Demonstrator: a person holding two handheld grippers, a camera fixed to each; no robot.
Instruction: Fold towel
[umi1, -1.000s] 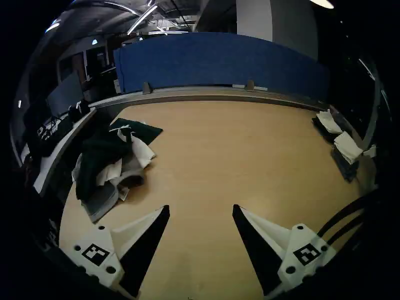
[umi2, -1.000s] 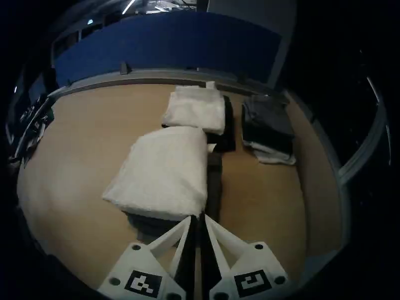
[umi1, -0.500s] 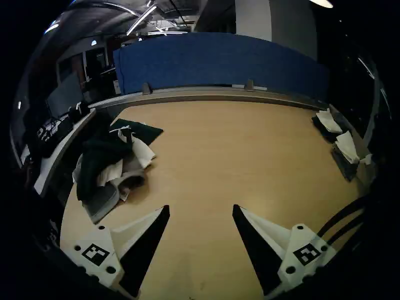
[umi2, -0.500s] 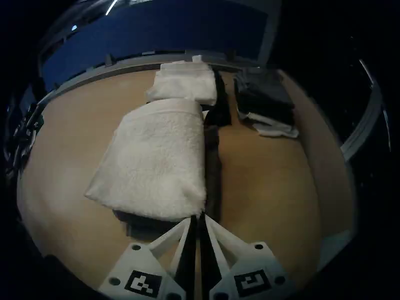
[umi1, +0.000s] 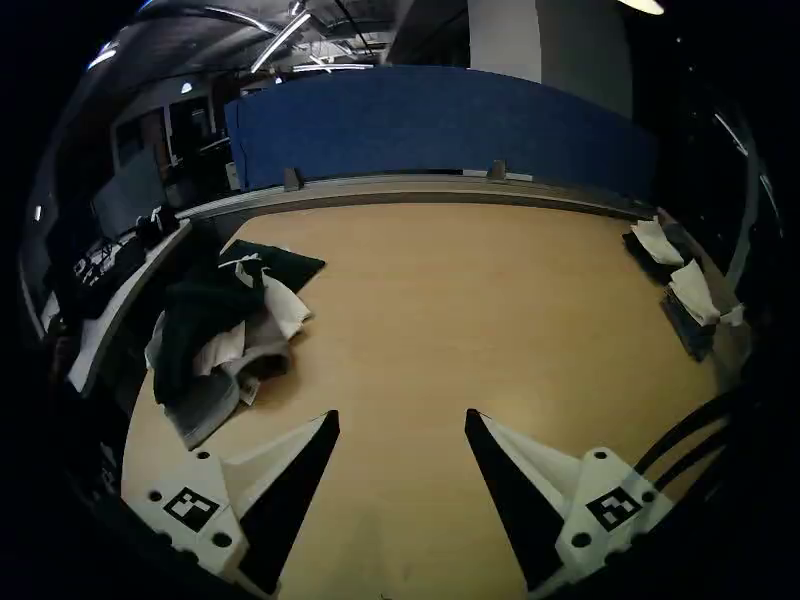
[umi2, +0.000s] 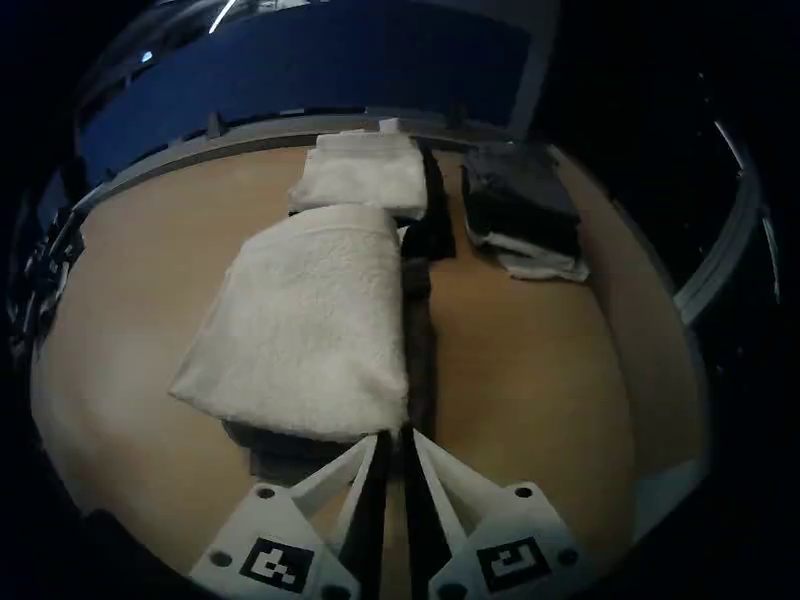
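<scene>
The right hand-held gripper has its two white fingers drawn almost together, leaving just a thin dark slit between them. I cannot tell whether any cloth is caught there. Its tips sit at the near edge of a folded white terry towel, which lies flat on the light wooden bench. That towel rests on top of a dark folded cloth that peeks out along its right side and near edge. Just behind lies a second folded white towel, and to the right of that is a stack of dark grey folded towels with a pale one at the bottom. A blue partition panel stands along the far edge.

The left hand-held gripper is spread wide, its fingers well apart over bare bench top and gripping nothing. Off to its left lies a crumpled heap of dark green, white and grey towels, near the bench edge. Far to the right, small folded white and dark cloths rest by the bench's rim.
</scene>
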